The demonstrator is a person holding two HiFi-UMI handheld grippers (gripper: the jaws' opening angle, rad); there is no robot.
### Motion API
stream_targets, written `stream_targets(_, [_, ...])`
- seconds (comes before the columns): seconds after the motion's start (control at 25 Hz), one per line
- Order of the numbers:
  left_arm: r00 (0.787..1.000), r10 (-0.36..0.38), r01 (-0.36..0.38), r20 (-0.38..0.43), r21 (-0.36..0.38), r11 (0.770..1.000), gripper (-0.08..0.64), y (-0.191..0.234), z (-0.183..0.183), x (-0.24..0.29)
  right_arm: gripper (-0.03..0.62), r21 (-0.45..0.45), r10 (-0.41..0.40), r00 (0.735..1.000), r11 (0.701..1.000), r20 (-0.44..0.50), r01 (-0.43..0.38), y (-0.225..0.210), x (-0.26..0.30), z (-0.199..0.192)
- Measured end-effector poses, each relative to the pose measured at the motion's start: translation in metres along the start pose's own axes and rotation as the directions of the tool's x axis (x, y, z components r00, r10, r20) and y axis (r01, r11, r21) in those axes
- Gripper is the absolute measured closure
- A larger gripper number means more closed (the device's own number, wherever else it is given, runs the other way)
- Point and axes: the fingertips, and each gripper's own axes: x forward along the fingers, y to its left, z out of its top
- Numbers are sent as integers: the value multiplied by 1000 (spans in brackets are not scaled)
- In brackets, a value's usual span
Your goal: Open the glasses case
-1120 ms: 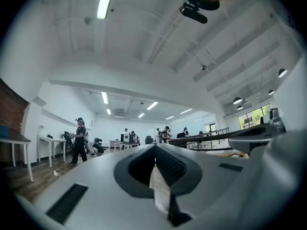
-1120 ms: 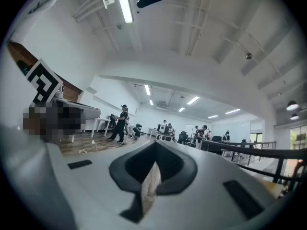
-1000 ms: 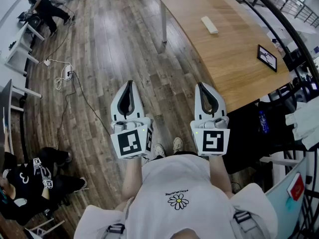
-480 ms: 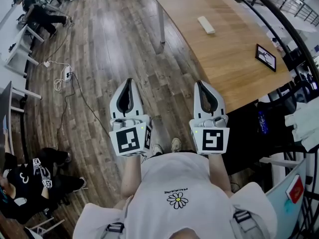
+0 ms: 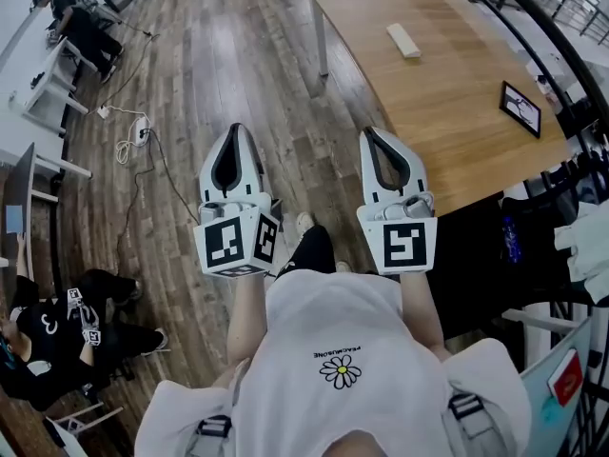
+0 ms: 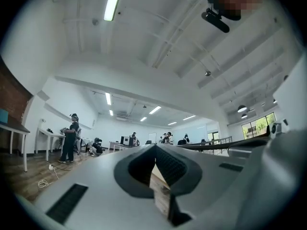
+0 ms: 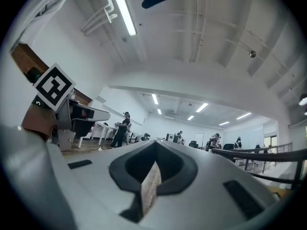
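Observation:
A pale oblong case (image 5: 403, 41) lies on the wooden table (image 5: 447, 93) at the far right of the head view, well beyond both grippers. My left gripper (image 5: 235, 129) is held out over the wooden floor, shut, with nothing between its jaws. My right gripper (image 5: 366, 132) is level with it near the table's near corner, also shut and empty. In the left gripper view the left gripper (image 6: 155, 145) points slightly upward across the room, jaws together. The right gripper (image 7: 156, 142) shows the same in the right gripper view. Neither gripper view shows the case.
A black framed tablet (image 5: 520, 109) lies at the table's right edge. A white table leg (image 5: 323, 44) stands ahead. Cables and a power strip (image 5: 139, 131) lie on the floor at left. A person (image 5: 48, 336) sits at lower left; railings run along the right.
Both grippers have moved forward, higher in the head view and closer to the table. A dark trouser leg and shoe now show between them. The jaws stayed shut.

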Motion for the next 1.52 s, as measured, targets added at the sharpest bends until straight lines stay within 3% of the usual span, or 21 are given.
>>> stream_targets(0.2, [999, 13, -13, 38, 0, 1000, 545, 23, -7, 43, 586, 5, 53, 997, 999, 61, -53, -5, 43, 4])
stream_targets(0.36, [998, 8, -8, 55, -9, 1000, 545, 36, -12, 90, 586, -105, 82, 996, 991, 26, -79, -9, 81, -8])
stream_targets(0.56, [998, -39, 39, 59, -2, 999, 544, 48, -18, 154, 586, -71, 40, 999, 997, -6, -40, -24, 135, -28])
stream_targets(0.8, [993, -106, 107, 53, -16, 994, 545, 66, -29, 255, 586, -139, 27, 999, 990, -36, -32, -49, 228, -44])
stream_targets(1.0, [983, -168, 167, 71, 8, 986, 544, 87, -18, 334, 586, -40, -20, 999, 999, 45, 22, -70, 311, -26])
stream_targets(1.08, [978, -193, 194, 82, 0, 981, 544, 95, -14, 366, 586, -42, -48, 998, 998, 52, 50, -80, 342, -22])
stream_targets(1.32, [971, -225, 233, 86, -107, 966, 544, 93, -18, 430, 586, -110, -118, 992, 988, -52, 111, -114, 387, -47])
stream_targets(1.44, [965, -257, 262, 51, -125, 957, 544, 72, -38, 455, 586, -125, -125, 983, 986, -136, 108, -137, 396, -75])
stream_targets(1.52, [964, -265, 267, 36, -133, 954, 544, 59, -48, 470, 586, -111, -123, 983, 988, -137, 108, -152, 407, -85])
